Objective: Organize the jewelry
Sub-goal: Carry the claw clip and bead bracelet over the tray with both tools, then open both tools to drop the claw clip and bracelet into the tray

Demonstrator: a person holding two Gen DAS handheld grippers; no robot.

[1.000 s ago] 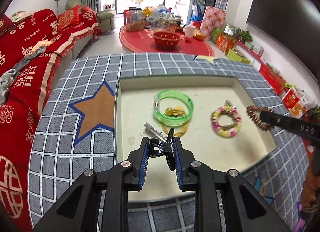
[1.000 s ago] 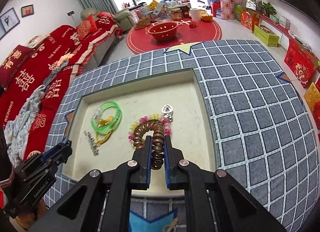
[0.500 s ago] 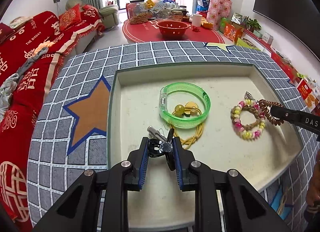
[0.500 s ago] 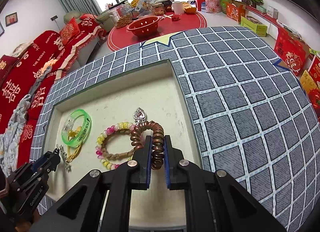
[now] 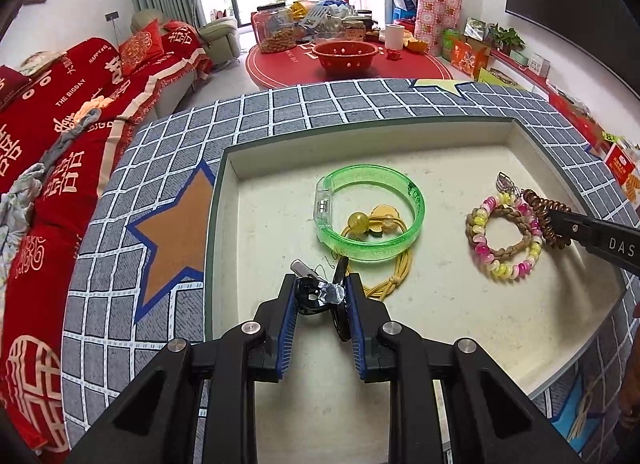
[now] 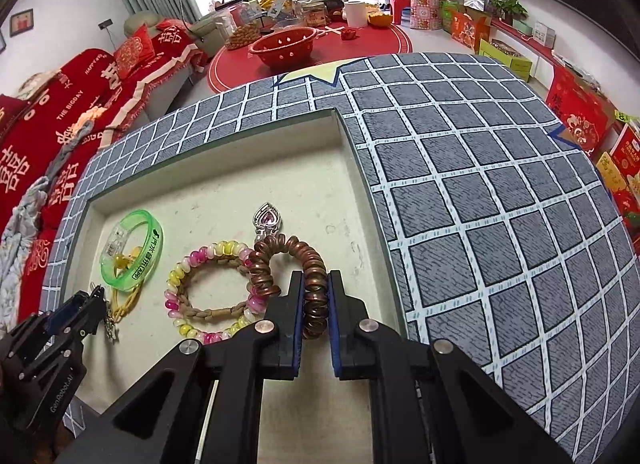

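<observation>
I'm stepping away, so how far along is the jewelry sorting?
Already in the shallow cream tray: green plastic bangle, pink-and-yellow beaded bracelet. In hand: left gripper grips a black clip; right gripper grips a brown coil bracelet. Left: releasing both.

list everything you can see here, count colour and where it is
tray: 1, cream inside with dark rim, on the grey checked cloth
cloth: 1, grey with white grid and star patches, under the tray
green bangle: 1, clear green, left half of the tray
yellow bead tie: 1, yellow, lying partly inside the green bangle
beaded bracelet: 1, pink, yellow and tan braid, middle of the tray
heart pendant: 1, silver with pink stone, just beyond the beaded bracelet
coil tie: 1, copper brown, clamped in the right tool over the tray
black clip: 1, black with a clear piece, clamped in the left tool
sofa: 1, red cover, far left
round table: 1, red top, cluttered, behind
left tool: 1, black with blue pads
right tool: 1, black with blue pads
</observation>
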